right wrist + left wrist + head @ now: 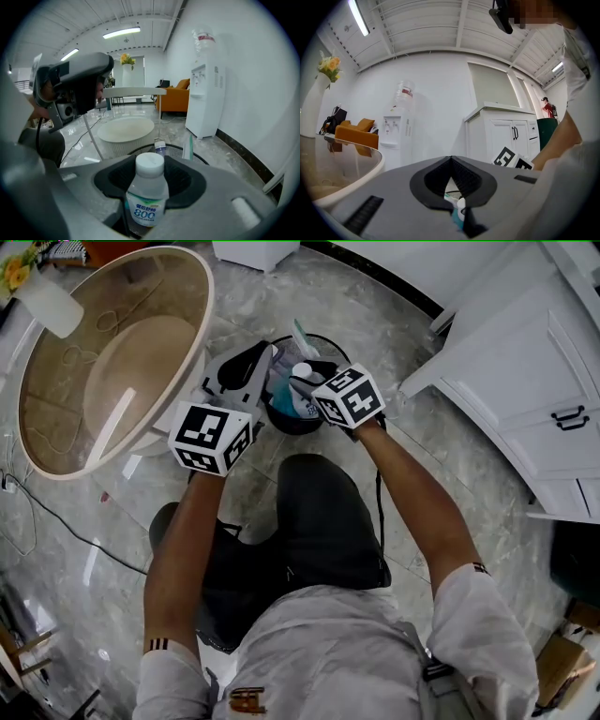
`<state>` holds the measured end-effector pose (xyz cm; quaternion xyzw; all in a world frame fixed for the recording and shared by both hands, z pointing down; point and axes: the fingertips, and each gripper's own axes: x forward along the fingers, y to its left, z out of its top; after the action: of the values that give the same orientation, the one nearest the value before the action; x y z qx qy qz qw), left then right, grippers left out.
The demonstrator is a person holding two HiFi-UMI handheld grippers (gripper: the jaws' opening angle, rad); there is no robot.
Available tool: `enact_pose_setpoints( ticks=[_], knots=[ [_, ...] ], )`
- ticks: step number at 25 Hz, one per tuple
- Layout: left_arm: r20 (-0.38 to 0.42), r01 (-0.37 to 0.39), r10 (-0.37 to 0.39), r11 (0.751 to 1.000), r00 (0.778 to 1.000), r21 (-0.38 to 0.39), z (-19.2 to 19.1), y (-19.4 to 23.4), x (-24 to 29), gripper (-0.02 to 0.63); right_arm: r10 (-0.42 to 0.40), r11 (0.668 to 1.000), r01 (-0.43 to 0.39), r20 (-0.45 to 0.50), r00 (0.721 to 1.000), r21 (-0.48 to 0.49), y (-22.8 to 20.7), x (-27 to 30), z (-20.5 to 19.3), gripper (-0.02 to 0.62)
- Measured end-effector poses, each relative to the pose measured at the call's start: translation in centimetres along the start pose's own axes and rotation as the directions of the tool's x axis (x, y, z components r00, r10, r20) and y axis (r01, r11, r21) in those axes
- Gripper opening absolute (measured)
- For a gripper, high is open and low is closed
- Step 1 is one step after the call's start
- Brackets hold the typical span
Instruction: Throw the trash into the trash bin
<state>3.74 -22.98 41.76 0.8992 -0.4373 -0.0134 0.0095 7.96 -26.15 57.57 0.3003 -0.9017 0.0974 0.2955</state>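
Clear white-capped plastic bottle [146, 190] clamped in right gripper [307, 388] jaws over black mesh trash bin [286, 426], head view upper centre; we centre it inside rim, then release. Left gripper [451, 164] jaws nearly together, seemingly empty.

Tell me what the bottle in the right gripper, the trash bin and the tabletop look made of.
The bottle: clear, glossy plastic, white cap, printed label. The trash bin: black wire mesh, probably metal; the holes show. The tabletop: glass, probably; the base shows through it, with glare. Rim pale, material unclear.
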Motion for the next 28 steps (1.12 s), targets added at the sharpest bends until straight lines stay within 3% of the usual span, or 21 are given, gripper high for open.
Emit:
enact_pose_setpoints(
  ticks=[8, 13, 17, 22, 28],
  knots=[
    [-0.023, -0.001, 0.001, 1.0, 1.0, -0.008, -1.2, 0.1, -0.1, -0.002, 0.028, 0.996, -0.031, -0.035, 0.999, -0.088, 0.8, 1.7, 0.2, 0.206],
    [-0.032, -0.001, 0.001, 1.0, 0.999, -0.007, -1.5, 0.0, -0.2, -0.002, 0.038, 0.996, -0.038, 0.002, 0.999, -0.08, 0.8, 1.0, 0.8, 0.238],
    [-0.029, 0.0, -0.001, 1.0, 1.0, -0.006, -1.4, -0.2, 0.0, -0.002, 0.024, 0.997, -0.018, 0.085, 0.996, -0.069, 0.4, -0.5, 1.9, 0.233],
    [-0.031, 0.004, -0.004, 1.0, 1.0, -0.001, -1.5, -0.5, -0.1, -0.002, 0.021, 0.997, -0.008, 0.179, 0.984, -0.073, 0.6, -2.3, 3.3, 0.181],
    [-0.024, -0.016, 0.017, 0.999, 1.0, 0.039, -0.8, 0.0, -0.7, -0.002, 0.007, 0.996, 0.02, 0.308, 0.951, -0.087, 0.9, -4.9, 6.6, 0.053]
  ],
)
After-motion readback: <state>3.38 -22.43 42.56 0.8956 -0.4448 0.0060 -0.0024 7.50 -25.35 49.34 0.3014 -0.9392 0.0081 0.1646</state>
